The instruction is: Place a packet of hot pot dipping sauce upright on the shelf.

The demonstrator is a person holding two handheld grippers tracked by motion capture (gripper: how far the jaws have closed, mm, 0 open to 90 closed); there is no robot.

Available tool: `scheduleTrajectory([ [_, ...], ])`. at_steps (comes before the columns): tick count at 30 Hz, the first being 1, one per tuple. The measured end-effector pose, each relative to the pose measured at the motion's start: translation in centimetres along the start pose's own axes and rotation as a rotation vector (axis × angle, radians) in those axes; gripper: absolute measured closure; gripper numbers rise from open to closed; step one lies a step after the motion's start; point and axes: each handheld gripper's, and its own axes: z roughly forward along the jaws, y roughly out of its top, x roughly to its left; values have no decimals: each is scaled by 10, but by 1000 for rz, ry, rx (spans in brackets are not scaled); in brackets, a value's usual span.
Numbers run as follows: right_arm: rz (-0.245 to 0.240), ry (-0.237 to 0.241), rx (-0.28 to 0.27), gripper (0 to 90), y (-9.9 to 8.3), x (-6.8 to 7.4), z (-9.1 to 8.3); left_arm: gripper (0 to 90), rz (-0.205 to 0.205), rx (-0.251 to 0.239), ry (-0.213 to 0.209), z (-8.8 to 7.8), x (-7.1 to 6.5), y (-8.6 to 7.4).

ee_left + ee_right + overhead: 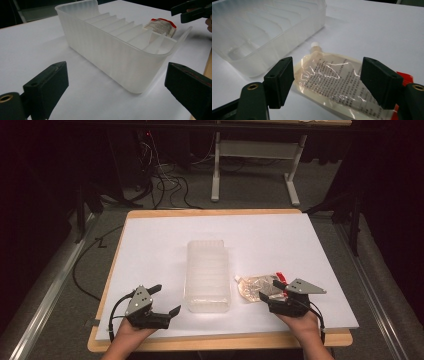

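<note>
Left gripper [165, 301]: lower left, jaws wide, empty.
Right gripper [269, 290]: lower right, jaws wide astride pouch [334, 80], not pressing.
Bin [207, 275]: centre, pouch just right.

Dark print lines on clear spouted pouch [337, 82]; too blurred to read.

From my feed the room's pretty dark: grey carpet floor [250, 185], a white-legged desk [255, 165] at the back, black cables [167, 185] tangled beside it.
</note>
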Motion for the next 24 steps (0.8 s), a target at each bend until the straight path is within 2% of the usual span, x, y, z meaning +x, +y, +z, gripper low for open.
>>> scheduleTrajectory([
  [2,5,8,18,281,3,2,9,58,0,-2,1,0,0,0],
  [12,9,36,33,351,8,8,23,58,5,0,-1,1,-1,0],
  [14,9,57,57,377,10,9,33,58,6,3,-3,1,-1,0],
  [19,18,64,81,384,11,8,45,58,6,1,-4,0,0,0],
  [24,-9,84,89,427,12,15,48,58,4,0,-2,0,0,0],
])
